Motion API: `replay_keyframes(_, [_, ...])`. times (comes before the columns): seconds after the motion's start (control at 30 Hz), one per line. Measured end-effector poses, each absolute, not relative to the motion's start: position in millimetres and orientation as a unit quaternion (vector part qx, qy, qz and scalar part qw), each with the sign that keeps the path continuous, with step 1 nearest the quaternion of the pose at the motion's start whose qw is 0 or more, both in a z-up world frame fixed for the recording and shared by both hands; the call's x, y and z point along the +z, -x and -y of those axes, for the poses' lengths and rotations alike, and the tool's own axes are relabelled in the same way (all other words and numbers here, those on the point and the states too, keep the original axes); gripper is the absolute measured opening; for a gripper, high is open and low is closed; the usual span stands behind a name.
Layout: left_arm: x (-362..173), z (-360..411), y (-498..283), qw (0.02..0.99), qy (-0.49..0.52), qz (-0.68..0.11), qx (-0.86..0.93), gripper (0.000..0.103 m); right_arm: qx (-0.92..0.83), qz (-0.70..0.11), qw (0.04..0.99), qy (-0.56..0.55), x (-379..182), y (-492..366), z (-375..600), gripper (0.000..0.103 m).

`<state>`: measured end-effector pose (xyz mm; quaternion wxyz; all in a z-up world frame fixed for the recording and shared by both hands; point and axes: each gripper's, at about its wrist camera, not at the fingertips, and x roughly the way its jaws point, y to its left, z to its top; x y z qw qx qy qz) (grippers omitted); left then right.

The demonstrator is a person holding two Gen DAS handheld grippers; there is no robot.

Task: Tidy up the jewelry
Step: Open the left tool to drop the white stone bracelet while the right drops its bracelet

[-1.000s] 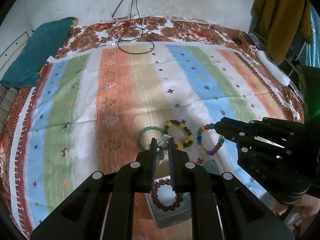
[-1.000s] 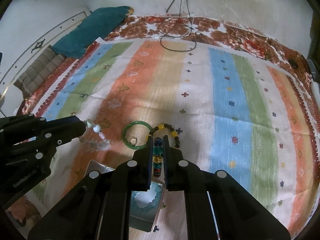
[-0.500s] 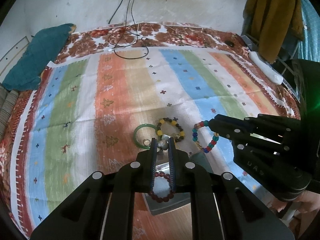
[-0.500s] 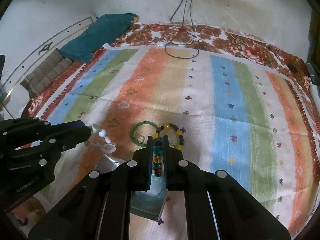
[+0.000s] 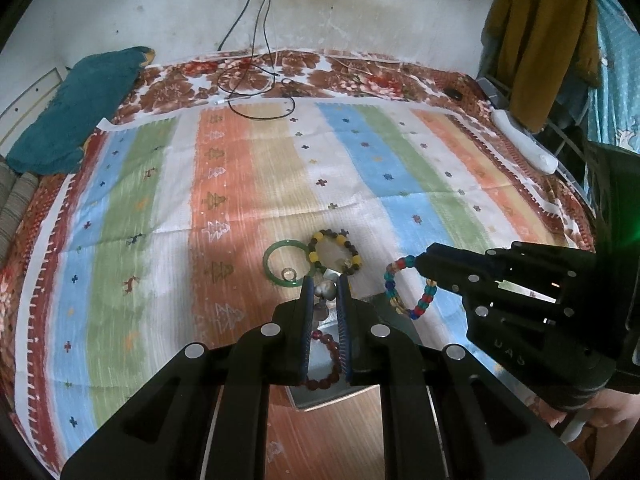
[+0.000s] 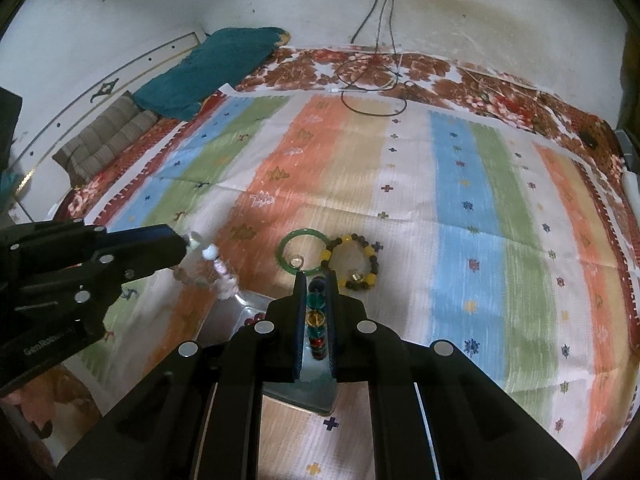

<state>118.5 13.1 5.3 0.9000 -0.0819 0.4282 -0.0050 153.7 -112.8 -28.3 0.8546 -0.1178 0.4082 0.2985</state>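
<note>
Left claw [image 5: 325, 292] pinching pale bead bracelet [image 6: 218, 276], right claw [image 6: 316, 292] pinching colorful bead bracelet [image 5: 404, 288] — both dangling above metal tray [image 5: 320, 394]. Risk: loose loops swing, miss tray — land on striped cloth [image 5: 240, 200].

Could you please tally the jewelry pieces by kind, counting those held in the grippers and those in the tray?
Beaded bracelets: 4 (multicolor, pale, yellow-and-dark, dark red)
Solid bangles: 1 (green)
Small rings: 2 (inside bangle, inside bracelet)
Total: 7
</note>
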Motion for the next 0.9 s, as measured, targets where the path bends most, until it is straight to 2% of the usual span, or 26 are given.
replay_keyframes(0.47, [-5, -7, -100, 0.889, 0.105, -0.446, -0.016, 0.011, 0.292, -0.423, 0.852, 0.106, -35, -142, 124, 0.011])
replay_keyframes(0.53, [-10, -10, -101, 0.884, 0.110, -0.454, 0.000, 0.013, 0.281, -0.427, 0.853, 0.104, -36, -145, 127, 0.020])
replay_keyframes(0.57, [-11, -12, -102, 0.883, 0.112, -0.456, 0.006, 0.015, 0.276, -0.428, 0.855, 0.101, -36, -147, 128, 0.029])
replay_keyframes(0.63, [-11, -16, -102, 0.882, 0.121, -0.456, 0.011, 0.023, 0.269, -0.433, 0.855, 0.098, -37, -151, 131, 0.030])
replay_keyframes(0.9, [-12, -25, -103, 0.882, 0.125, -0.454, 0.028, 0.031, 0.257, -0.449, 0.850, 0.099, -43, -159, 134, 0.034])
